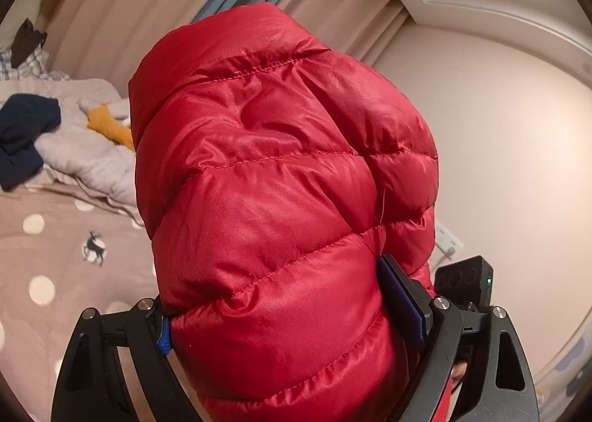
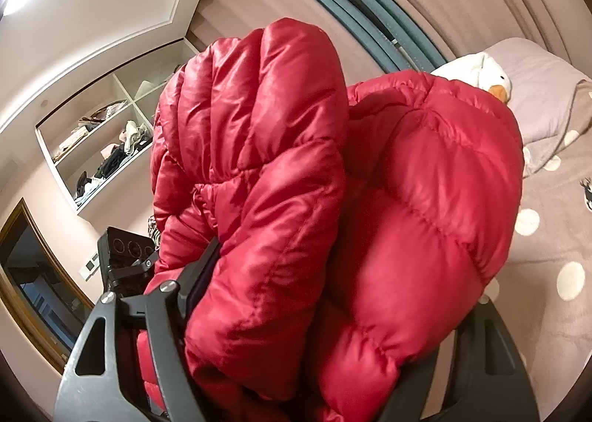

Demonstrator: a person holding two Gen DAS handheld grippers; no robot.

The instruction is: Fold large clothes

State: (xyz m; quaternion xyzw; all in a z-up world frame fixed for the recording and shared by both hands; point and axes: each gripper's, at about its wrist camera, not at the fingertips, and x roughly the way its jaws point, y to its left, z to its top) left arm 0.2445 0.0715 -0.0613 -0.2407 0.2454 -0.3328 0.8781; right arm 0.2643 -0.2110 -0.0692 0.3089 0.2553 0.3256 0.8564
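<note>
Left wrist view: the left gripper (image 1: 292,314) clamps wide around the bulky red puffer jacket (image 1: 281,170), bunched between its pads above the bed (image 1: 55,274). The right gripper (image 2: 314,311) likewise grips a thick fold, probably so both can carry the bundle together.

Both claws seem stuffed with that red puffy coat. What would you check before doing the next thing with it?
1. Left gripper clamped on red jacket: ok, bulky bundle fills the jaws.
2. Right gripper holding the jacket: ok, fabric fills it; far finger hidden.
3. Jacket lifted off the bed: cannot tell, its lower edge is hidden.
4. Free dotted bedspread to lay it on: ok.
5. Loose clothes away from that spot: ok, they lie farther back.
</note>
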